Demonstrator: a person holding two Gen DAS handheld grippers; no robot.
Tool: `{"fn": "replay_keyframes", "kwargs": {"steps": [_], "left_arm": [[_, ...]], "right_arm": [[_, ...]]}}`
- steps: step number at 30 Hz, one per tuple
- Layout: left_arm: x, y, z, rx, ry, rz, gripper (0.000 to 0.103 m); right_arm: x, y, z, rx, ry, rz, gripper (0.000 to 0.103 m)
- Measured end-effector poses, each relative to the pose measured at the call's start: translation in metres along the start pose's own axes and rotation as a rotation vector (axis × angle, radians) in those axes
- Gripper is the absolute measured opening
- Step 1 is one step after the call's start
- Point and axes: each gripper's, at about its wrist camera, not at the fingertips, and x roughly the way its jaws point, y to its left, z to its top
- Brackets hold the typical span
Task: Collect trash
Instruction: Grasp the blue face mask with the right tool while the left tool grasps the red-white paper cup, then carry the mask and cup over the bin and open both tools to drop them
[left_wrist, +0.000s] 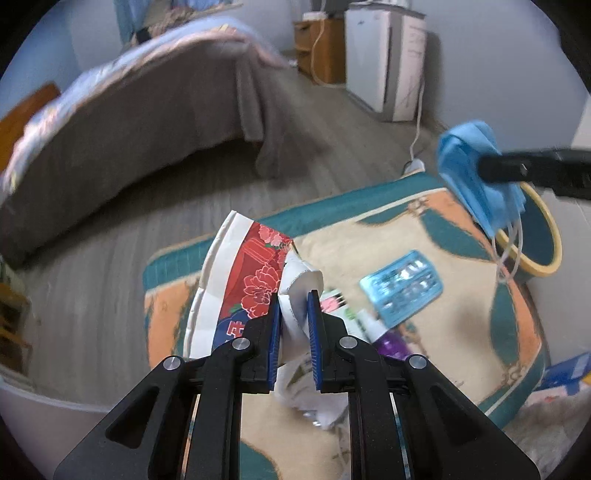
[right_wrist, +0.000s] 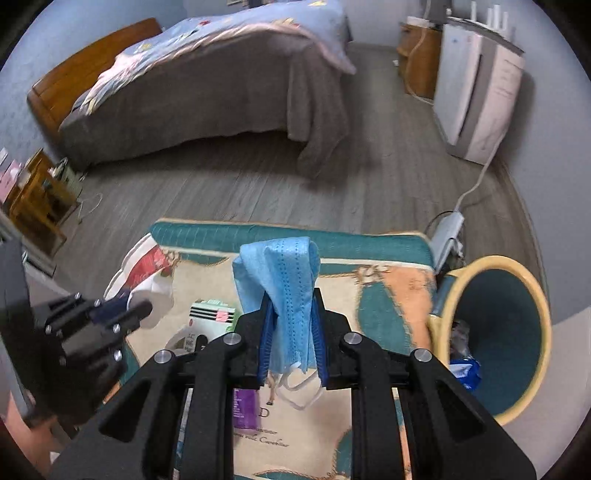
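In the left wrist view my left gripper (left_wrist: 294, 295) is shut on a crushed paper cup (left_wrist: 255, 273), red with flowers outside and white inside, held above the rug (left_wrist: 443, 332). At the right of that view, my right gripper (left_wrist: 487, 168) holds a blue face mask (left_wrist: 469, 166) over the bin (left_wrist: 546, 236). In the right wrist view my right gripper (right_wrist: 291, 295) is shut on the folded face mask (right_wrist: 284, 273), whose ear loops hang below. The left gripper (right_wrist: 142, 308) with the paper cup (right_wrist: 151, 284) shows at the left. The yellow-rimmed, teal-lined bin (right_wrist: 517, 314) stands to the right.
A blue blister pack (left_wrist: 400, 288), a green and white packet (right_wrist: 212, 314) and a purple item (right_wrist: 243, 406) lie on the rug. A blue wrapper (right_wrist: 465, 371) lies in the bin. A bed (right_wrist: 207, 88), a white appliance (right_wrist: 476, 92) and a power strip (right_wrist: 447, 232) stand beyond.
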Motion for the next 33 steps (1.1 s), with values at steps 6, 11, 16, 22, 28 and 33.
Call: {"fn": "replay_keyframes", "kwargs": {"steps": [6, 11, 16, 22, 28, 33], "left_arm": [[-0.017, -0.028, 0.002, -0.007, -0.038, -0.041, 0.015], [-0.023, -0.053, 0.003, 0.028, -0.046, -0.033, 0.015], [-0.024, -0.087, 0.010, 0.084, -0.039, -0.056, 0.015], [-0.023, -0.126, 0.022, 0.114, -0.047, -0.105, 0.015], [-0.014, -0.159, 0.028, 0.139, -0.035, -0.157, 0.015], [-0.005, -0.194, 0.033, 0.192, -0.027, -0.206, 0.015]], "right_arm": [[-0.016, -0.029, -0.002, 0.091, -0.010, 0.004, 0.019], [-0.022, -0.050, -0.002, 0.110, -0.019, -0.025, 0.019], [-0.028, -0.067, -0.001, 0.131, -0.031, -0.031, 0.019], [-0.032, -0.093, -0.006, 0.147, -0.043, -0.053, 0.019], [-0.026, -0.130, -0.012, 0.166, -0.031, -0.071, 0.019], [-0.020, -0.181, -0.021, 0.158, -0.006, -0.150, 0.019]]}}
